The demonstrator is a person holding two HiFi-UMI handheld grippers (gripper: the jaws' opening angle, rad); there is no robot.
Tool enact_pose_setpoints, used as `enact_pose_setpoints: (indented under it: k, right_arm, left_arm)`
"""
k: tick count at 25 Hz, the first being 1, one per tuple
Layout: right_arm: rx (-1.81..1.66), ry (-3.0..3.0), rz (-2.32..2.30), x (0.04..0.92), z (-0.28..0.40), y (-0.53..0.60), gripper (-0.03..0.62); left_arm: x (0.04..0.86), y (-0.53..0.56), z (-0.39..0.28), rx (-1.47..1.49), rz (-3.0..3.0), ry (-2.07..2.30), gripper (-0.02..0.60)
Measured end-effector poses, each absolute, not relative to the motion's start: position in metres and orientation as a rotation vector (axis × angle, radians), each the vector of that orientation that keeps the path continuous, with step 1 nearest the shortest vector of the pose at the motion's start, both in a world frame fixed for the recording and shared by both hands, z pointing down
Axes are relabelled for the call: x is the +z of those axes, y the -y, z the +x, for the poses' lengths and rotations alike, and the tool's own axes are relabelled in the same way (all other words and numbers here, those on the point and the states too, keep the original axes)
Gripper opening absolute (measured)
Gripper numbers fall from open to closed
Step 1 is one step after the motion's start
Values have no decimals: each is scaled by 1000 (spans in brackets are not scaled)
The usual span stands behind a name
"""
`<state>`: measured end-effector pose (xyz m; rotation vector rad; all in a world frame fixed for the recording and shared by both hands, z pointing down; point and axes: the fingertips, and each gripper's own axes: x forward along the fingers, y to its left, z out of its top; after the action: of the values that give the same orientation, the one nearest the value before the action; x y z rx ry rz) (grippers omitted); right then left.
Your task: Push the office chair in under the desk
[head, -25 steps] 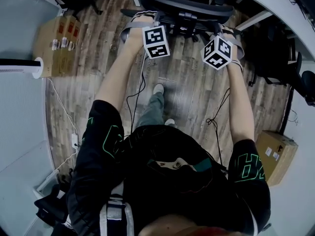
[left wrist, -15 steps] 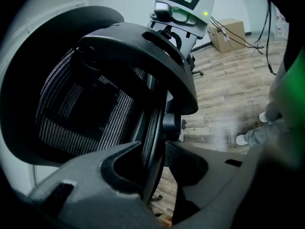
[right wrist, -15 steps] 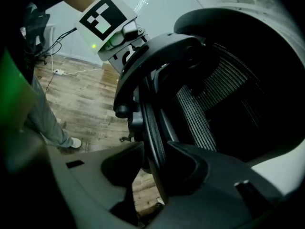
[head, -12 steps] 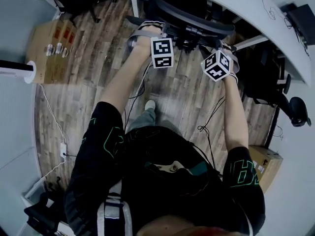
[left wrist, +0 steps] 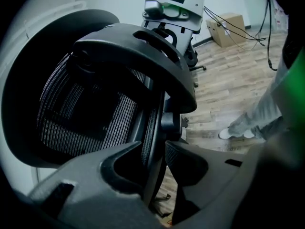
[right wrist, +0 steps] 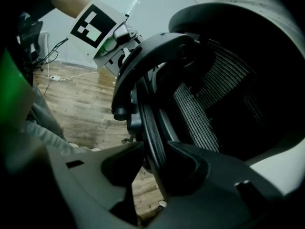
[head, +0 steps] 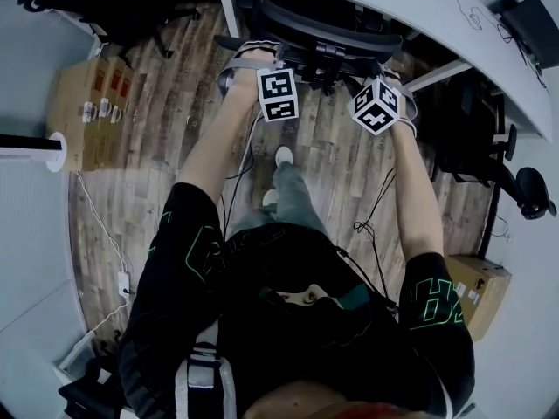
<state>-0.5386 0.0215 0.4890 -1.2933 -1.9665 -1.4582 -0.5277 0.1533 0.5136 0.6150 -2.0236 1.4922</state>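
The black mesh office chair (head: 323, 29) stands at the white curved desk (head: 419, 7), its seat hidden beneath the desktop and only its backrest top showing. My left gripper (head: 260, 55) clamps the backrest's left rim and my right gripper (head: 389, 72) its right rim. In the left gripper view the chair's frame edge (left wrist: 157, 113) runs between the jaws of the left gripper (left wrist: 155, 156), both pads against it. The right gripper view shows the same: the backrest rim (right wrist: 152, 123) is pinched in the right gripper (right wrist: 155, 163).
Cardboard boxes (head: 83, 103) sit on the wood floor at left, another box (head: 476, 286) at lower right. A second black chair (head: 498, 147) stands at right, a third (head: 105, 3) at top left. Cables trail along the floor. The person's shoe (head: 281, 157) is behind the chair.
The chair has slid further beneath the desk, with both grippers travelling along on its backrest. The person has stepped forward after it.
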Motion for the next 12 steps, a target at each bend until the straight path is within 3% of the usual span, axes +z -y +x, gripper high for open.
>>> enact_pose_setpoints:
  k: [12]
  right_arm:
    - [-1483,1995,-1275,488,-593,-36,166]
  left_arm:
    - [513,-166,-579,1520,653,2014,153]
